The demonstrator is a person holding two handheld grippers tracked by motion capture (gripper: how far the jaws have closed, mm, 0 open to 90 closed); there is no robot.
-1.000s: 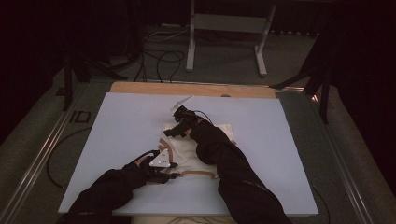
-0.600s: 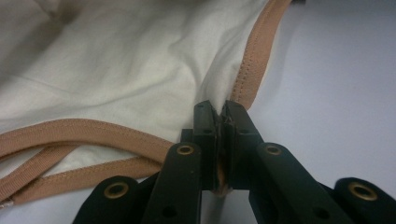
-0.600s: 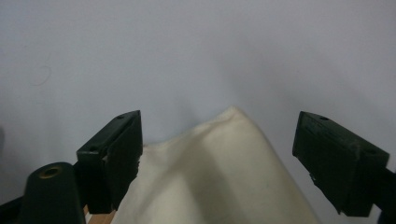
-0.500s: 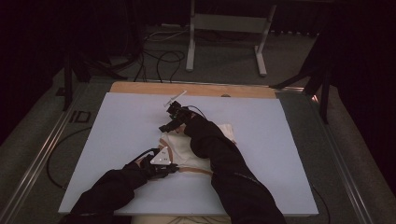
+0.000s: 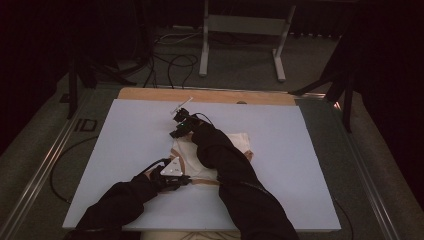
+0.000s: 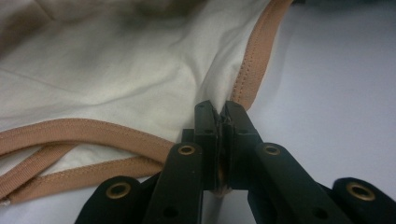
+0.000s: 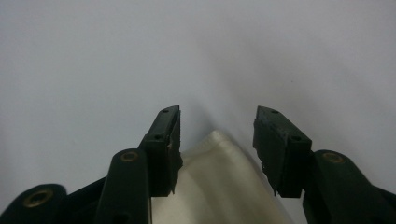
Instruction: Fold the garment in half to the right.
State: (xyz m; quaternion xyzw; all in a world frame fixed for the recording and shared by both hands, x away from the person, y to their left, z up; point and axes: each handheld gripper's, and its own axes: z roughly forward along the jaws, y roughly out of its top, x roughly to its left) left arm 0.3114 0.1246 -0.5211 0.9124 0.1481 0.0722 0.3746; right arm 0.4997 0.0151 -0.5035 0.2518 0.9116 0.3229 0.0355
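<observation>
While the left gripper (image 6: 219, 140) has its jaws pressed together on the tan-trimmed edge of the cloth (image 6: 116, 79), the rest of that cream cloth spreads away ahead and to the left of those jaws, its trim running off both ways from the pinch. The bare table (image 6: 336, 70) lies to the right of them. In the high view the same gripper (image 5: 172, 175) sits at the near edge of the cloth (image 5: 240, 142), with the person's dark sleeve (image 5: 120, 205) behind it.

The right gripper (image 7: 217, 140) stands about half open, and its jaws have just been closing. A cream corner of the cloth (image 7: 219, 177) pokes up between them, close to the left-hand jaw; neither pad presses on it, though whether that jaw brushes the fabric is hard to tell. Beyond the tips lies only pale table (image 7: 187, 46). From above, this gripper (image 5: 181, 125) is at the far end of the cloth, and the right forearm (image 5: 225, 160) covers much of the cloth's middle, so its full outline is hidden. The dim light leaves the floor beyond the table hard to read.
</observation>
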